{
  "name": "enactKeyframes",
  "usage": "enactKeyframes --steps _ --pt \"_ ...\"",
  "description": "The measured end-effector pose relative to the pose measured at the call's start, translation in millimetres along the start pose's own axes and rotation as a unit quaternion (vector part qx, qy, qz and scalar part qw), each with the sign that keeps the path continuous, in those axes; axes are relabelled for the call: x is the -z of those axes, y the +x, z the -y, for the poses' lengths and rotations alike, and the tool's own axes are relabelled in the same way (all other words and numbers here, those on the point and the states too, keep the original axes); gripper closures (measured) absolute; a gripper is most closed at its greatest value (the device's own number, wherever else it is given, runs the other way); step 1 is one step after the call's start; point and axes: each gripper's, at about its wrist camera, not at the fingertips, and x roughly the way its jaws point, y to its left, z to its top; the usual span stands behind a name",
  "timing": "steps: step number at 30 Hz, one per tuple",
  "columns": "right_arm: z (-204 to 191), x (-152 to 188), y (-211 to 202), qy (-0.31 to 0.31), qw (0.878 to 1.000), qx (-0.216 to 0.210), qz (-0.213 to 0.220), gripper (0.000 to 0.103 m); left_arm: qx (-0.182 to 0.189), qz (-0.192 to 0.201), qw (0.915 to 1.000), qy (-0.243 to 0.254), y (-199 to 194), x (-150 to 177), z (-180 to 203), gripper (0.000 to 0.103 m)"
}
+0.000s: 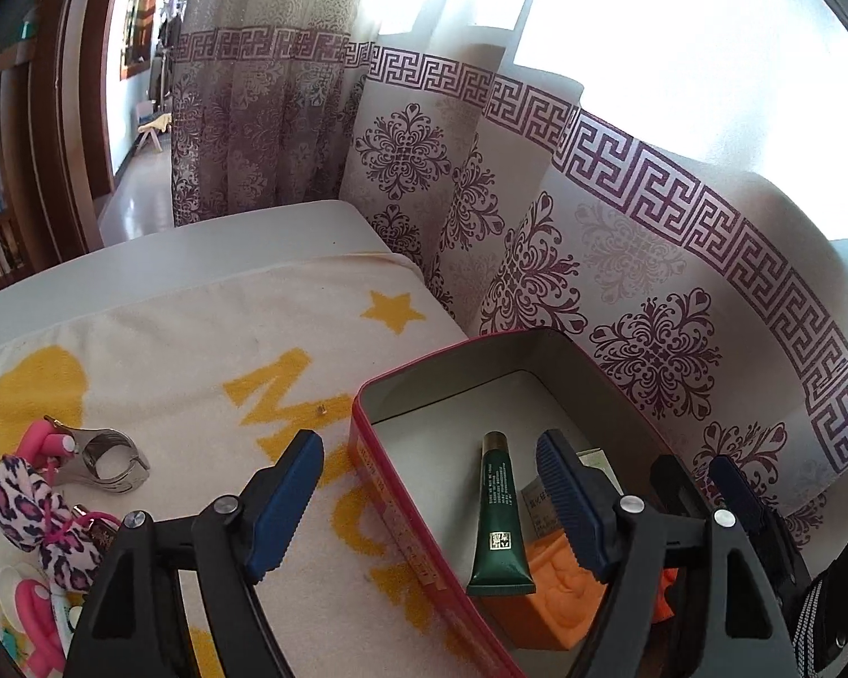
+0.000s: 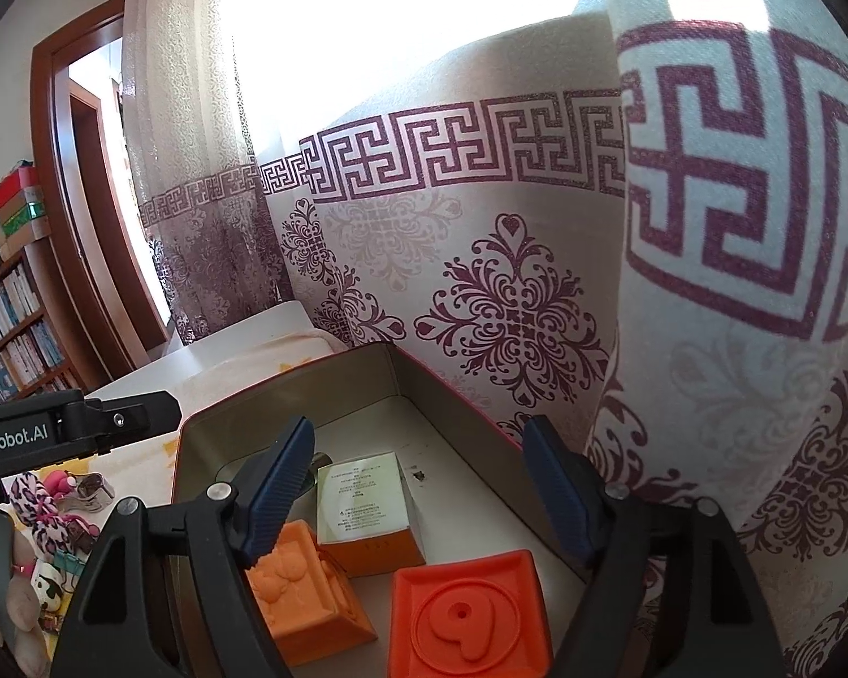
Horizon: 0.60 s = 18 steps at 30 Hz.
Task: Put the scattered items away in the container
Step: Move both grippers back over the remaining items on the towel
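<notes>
The red tin (image 1: pixel 393 514) is sitting at the right end of the star-printed towel (image 1: pixel 198 339), close against the patterned curtain (image 1: pixel 650 311). Inside it are being kept a green tube (image 1: pixel 497 514), a light orange moulded block (image 2: pixel 305 587), a darker orange block with a raised 9 (image 2: pixel 469 616) and a small printed carton (image 2: pixel 367 508). The left gripper (image 1: pixel 429 503) is being held over the tin's near wall with jaws apart and nothing between them, one finger outside the wall, the other above the tube. The right gripper (image 2: pixel 418 486) is likewise being held open and empty over the tin's floor. The release appears done, so both are best being lifted straight up before swinging away, so that the rim is not being caught and the tin dragged. Still waiting outside, at the towel's left end, are a leopard-print scrunchie (image 1: pixel 34 514), a metal ring clip (image 1: pixel 110 460) and pink plastic pieces (image 1: pixel 39 621); judging by reach, these are best being fetched by the left gripper
</notes>
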Motion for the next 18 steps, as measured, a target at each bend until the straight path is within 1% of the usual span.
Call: enactKeyframes --steps 5,10,15,18 --pt "-5.6 2.6 -2.6 -0.017 1.0 -0.002 0.01 0.023 -0.007 0.001 0.9997 -0.024 -16.5 13.4 -24.0 0.024" --pt "-7.0 3.7 -5.8 -0.026 0.999 0.006 0.023 0.023 -0.027 0.011 0.9984 -0.048 -40.6 26.5 -54.7 0.024" --pt "-3.9 3.3 -7.5 -0.022 0.999 0.012 0.032 0.022 -0.06 0.018 0.9956 -0.069 -63.3 43.3 -91.0 0.023" --pt "-5.8 3.9 -9.9 -0.028 0.999 0.018 0.041 0.022 -0.091 0.017 0.993 -0.072 -77.0 58.3 -113.6 0.023"
